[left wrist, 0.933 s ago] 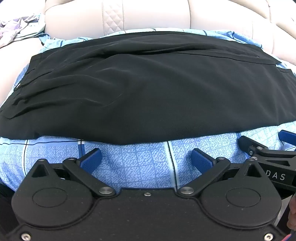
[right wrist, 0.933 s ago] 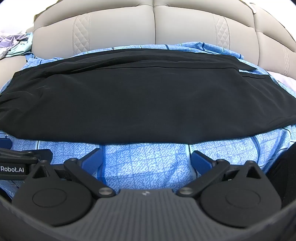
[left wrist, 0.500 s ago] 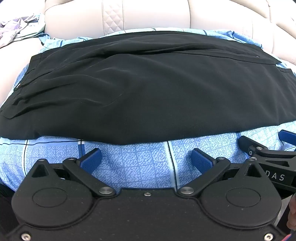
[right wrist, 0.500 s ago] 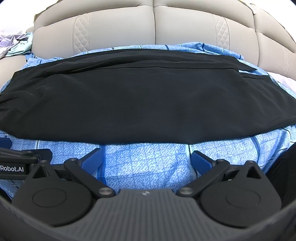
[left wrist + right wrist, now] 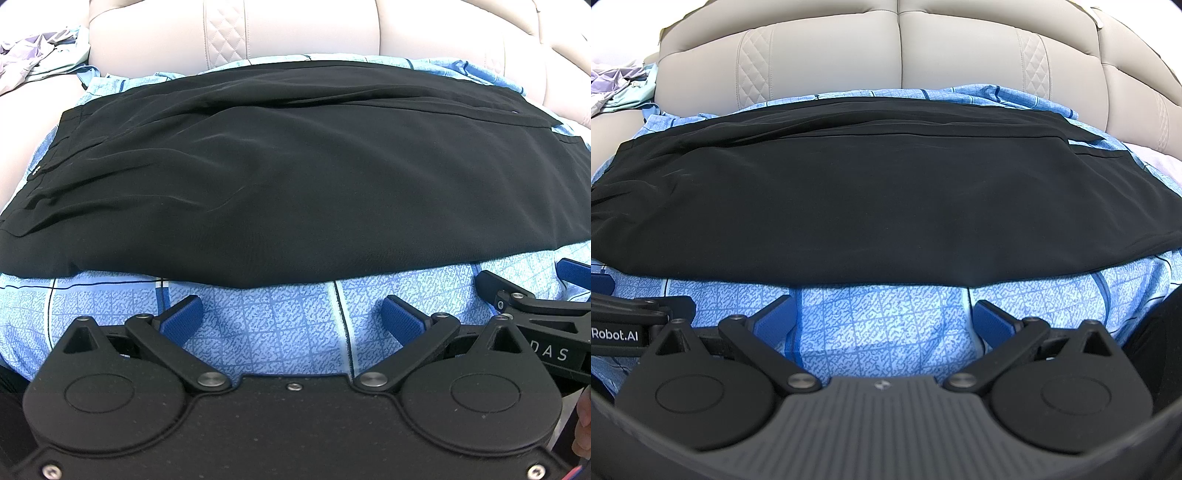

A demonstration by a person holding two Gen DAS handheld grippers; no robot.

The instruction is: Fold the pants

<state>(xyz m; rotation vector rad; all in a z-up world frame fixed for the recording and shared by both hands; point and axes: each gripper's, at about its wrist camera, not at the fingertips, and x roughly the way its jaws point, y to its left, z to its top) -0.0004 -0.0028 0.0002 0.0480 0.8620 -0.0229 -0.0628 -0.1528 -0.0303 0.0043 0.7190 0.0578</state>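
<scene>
You are facing a beige leather sofa (image 5: 897,62) with quilted diamond panels in its backrest. A blue patterned cotton sheet (image 5: 273,328) with dark grid lines covers the seat and runs up against the backrest. The black smooth-fabric pants (image 5: 295,177) lie flat across that sheet, stretched from side to side, with soft creases toward their left end and a long seam along the far edge. A strip of bare sheet separates their near hem from both tools. Your left claw (image 5: 291,319) hangs over that strip with its blue-padded fingers spread wide, holding nothing. Your right claw (image 5: 884,319) sits just beside it, likewise spread and empty. A crumpled pile of pale lilac and mint cloth (image 5: 33,55) rests at the sofa's far left.
</scene>
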